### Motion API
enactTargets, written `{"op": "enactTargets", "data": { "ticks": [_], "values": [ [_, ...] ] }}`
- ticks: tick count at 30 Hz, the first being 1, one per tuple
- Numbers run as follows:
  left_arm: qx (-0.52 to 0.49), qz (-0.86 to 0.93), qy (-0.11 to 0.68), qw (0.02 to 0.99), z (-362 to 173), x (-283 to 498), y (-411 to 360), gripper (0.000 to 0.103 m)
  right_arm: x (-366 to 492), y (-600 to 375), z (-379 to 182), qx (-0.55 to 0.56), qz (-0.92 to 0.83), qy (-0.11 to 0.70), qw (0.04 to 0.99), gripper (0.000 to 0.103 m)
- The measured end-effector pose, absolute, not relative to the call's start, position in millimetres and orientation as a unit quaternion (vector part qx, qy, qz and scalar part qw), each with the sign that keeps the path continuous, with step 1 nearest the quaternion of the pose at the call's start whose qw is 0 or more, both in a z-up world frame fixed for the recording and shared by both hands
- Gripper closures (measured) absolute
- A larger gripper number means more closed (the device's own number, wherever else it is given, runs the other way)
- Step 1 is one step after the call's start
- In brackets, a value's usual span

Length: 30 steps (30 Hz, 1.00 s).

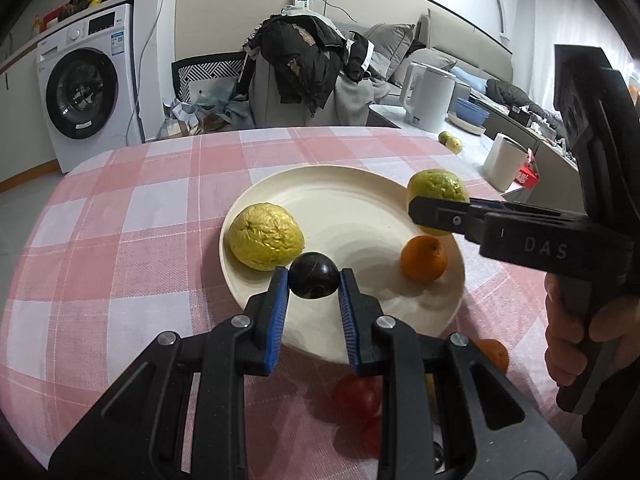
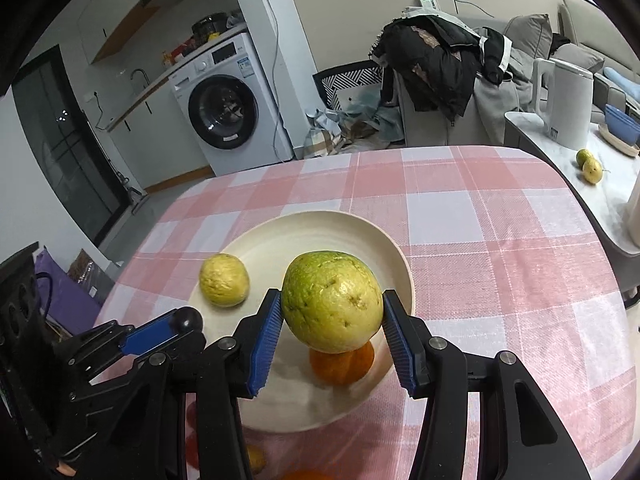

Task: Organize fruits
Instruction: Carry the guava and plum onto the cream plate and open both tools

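A cream plate sits on the pink checked tablecloth. A wrinkled yellow fruit and an orange lie on the plate. My left gripper is shut on a dark round plum above the plate's near edge. My right gripper is shut on a green-yellow guava and holds it above the orange at the plate's right side.
A red fruit and another orange lie on the cloth close under the grippers. A white kettle, a blue bowl and two small fruits sit on a side table at the right.
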<state>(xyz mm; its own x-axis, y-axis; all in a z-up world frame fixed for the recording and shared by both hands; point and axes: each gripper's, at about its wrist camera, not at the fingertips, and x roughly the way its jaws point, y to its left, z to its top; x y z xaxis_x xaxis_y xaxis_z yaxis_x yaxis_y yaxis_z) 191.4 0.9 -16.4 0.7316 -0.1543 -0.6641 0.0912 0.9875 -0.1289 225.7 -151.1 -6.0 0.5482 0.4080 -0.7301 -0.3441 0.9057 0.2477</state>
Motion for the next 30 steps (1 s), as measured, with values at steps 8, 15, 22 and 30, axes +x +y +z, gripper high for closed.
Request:
{"op": "enactTargets", "data": {
  "ticks": [8, 15, 22, 30],
  "values": [
    [-0.049, -0.064, 0.374, 0.924, -30.6, 201.9, 8.7, 0.081, 235.1, -133.3, -16.9, 0.016, 0.227, 0.433, 0.872, 0.052],
    [-0.053, -0.060, 0.376, 0.923, -33.9, 207.7, 15.1, 0.081, 252.5, -139.6, -27.0, 0.020, 0.198, 0.450, 0.870, 0.052],
    [-0.052, -0.055, 0.378, 0.923, -36.1, 208.9, 18.5, 0.081, 256.9, -147.1, -33.1, 0.031, 0.195, 0.455, 0.868, 0.051],
    [-0.052, -0.043, 0.368, 0.927, -28.9, 195.9, 17.7, 0.060, 235.8, -152.4, -18.3, 0.016, 0.202, 0.440, 0.875, 0.026]
  ]
}}
